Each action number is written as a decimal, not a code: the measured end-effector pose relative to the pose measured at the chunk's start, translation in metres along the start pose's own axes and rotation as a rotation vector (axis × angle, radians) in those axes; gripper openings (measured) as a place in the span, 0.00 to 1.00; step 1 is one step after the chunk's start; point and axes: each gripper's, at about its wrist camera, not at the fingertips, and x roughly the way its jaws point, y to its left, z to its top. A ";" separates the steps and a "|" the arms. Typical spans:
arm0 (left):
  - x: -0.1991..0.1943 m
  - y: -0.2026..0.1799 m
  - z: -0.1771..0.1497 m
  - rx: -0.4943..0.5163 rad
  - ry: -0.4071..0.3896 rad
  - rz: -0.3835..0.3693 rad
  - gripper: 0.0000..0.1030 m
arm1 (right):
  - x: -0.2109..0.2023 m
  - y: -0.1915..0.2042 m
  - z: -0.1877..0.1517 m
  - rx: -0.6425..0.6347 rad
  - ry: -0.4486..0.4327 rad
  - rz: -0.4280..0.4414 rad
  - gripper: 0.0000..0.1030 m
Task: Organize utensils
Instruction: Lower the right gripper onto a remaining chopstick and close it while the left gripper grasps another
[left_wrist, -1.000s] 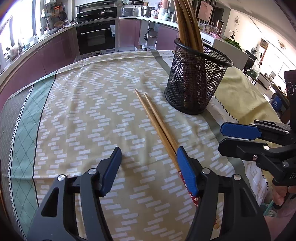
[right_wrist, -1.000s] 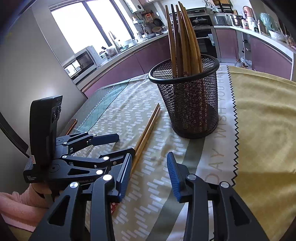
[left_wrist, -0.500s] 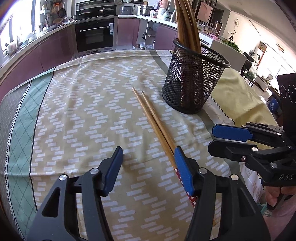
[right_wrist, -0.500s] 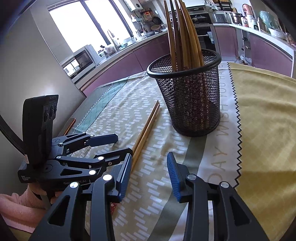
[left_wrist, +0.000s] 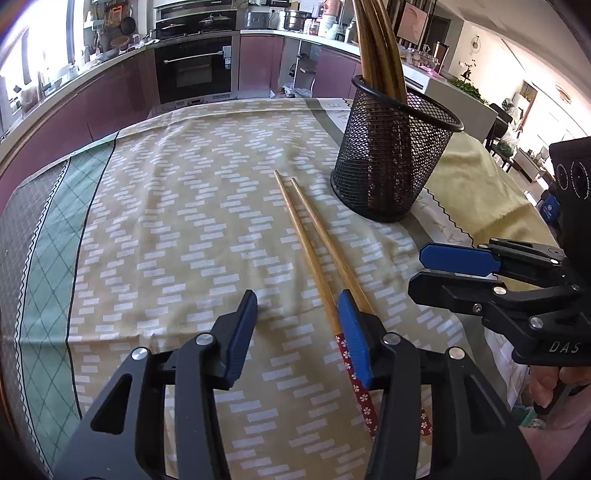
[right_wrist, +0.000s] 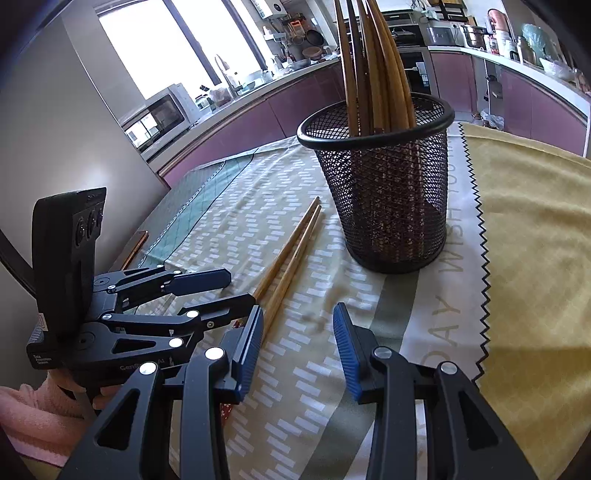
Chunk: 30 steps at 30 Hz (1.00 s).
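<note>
Your left gripper (left_wrist: 297, 314) has just been closing, jaws still apart around one loose chopstick (left_wrist: 306, 251). Both chopsticks lie on the tablecloth (left_wrist: 177, 229) just beside the mesh cup (left_wrist: 391, 162). Right gripper (right_wrist: 297, 332) hangs part-open, empty.

Your left tongs (left_wrist: 297, 319) have just been narrowing their jaws. One chopstick (left_wrist: 308, 254) now lies between them, untouched; the other sits under the right-hand pad (left_wrist: 354, 341).

Both tools are matte black plastic — the left gripper (left_wrist: 297, 332) and the right gripper (right_wrist: 297, 347) carry ribbed blue pads and silver screw heads. White lettering marks the bodies. A fuzzy pink sleeve (right_wrist: 33, 417) shows behind the left gripper's handle.
</note>
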 end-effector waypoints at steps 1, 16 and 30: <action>-0.001 0.001 -0.001 -0.005 -0.001 -0.004 0.41 | 0.002 0.001 0.001 -0.003 0.002 -0.005 0.36; -0.008 0.002 -0.014 -0.030 0.018 -0.073 0.16 | 0.034 0.022 0.012 -0.100 0.043 -0.101 0.23; -0.004 0.002 -0.004 -0.034 0.020 -0.067 0.21 | 0.032 0.015 0.015 -0.082 0.058 -0.126 0.16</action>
